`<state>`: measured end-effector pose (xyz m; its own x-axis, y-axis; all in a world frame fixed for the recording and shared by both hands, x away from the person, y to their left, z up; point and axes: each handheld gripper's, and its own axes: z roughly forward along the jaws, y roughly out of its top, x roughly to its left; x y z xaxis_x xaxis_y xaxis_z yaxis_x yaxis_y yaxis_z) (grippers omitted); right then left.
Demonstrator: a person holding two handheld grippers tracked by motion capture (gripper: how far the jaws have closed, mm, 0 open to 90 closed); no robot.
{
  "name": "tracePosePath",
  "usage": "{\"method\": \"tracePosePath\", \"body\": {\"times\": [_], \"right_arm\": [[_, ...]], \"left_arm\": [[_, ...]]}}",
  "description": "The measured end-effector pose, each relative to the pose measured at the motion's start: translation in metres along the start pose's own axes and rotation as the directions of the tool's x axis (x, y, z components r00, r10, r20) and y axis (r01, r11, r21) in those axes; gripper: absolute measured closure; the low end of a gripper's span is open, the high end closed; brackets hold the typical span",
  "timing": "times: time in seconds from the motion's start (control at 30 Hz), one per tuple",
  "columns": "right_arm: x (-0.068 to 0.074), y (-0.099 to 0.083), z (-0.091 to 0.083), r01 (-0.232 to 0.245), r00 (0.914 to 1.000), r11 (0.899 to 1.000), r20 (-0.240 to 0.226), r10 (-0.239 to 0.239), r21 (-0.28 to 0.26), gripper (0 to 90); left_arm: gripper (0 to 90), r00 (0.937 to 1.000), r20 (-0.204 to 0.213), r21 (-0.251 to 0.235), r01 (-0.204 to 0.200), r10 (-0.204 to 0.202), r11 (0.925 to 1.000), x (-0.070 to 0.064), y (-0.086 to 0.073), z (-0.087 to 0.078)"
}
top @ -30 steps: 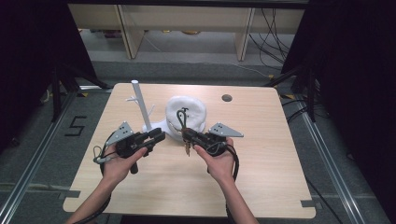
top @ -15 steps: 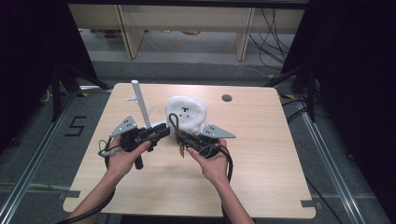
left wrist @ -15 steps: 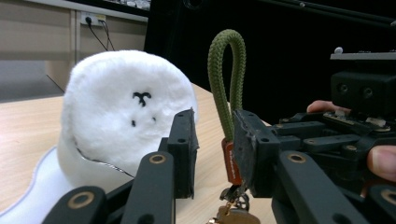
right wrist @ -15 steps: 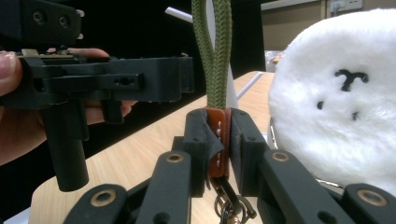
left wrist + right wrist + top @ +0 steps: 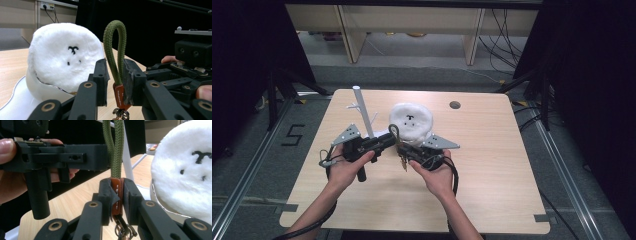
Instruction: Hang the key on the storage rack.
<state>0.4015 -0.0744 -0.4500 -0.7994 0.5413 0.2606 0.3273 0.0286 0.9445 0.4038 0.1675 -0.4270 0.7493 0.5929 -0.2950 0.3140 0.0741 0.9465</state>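
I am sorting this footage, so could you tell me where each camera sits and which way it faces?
High view: above the person's side, facing forward and down on the table; both forearms, the left gripper and the right gripper.
Left gripper view: on the left gripper, along its jaws around the green cord loop.
Right gripper view: on the right gripper, jaws clamping the brown tab.
Both gripper views share the cord and the white plush toy.
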Motion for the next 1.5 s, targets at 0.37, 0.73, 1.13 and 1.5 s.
{"method": "tracePosePath", "body": {"times": [0.37, 0.73, 1.13, 1.5], "right_arm": [[0.003, 0.001, 0.002, 0.009, 0.9997, 1.0, -0.023, -0.008, 0.011, 79.2], [0.006, 0.001, 0.004, 0.022, 0.9991, 0.999, -0.038, -0.021, 0.032, 79.3], [0.01, 0.005, 0.01, 0.061, 0.9964, 0.995, -0.064, -0.056, 0.081, 77.9], [0.011, 0.01, 0.011, 0.077, 0.995, 0.991, -0.071, -0.07, 0.111, 75.5]], "left_arm": [[79.0, 0.9993, 0.013, -0.007, 0.036, -0.035, 0.9993, 0.001, 0.001, -0.002], [84.2, 0.9995, 0.017, 0.006, 0.025, -0.025, 0.9997, 0.0, 0.002, -0.008], [84.7, 0.9996, -0.01, 0.004, -0.026, 0.026, 0.9997, -0.005, -0.002, -0.016], [84.9, 0.9975, -0.047, 0.005, -0.052, 0.053, 0.9986, -0.003, 0.0, -0.029]]}}
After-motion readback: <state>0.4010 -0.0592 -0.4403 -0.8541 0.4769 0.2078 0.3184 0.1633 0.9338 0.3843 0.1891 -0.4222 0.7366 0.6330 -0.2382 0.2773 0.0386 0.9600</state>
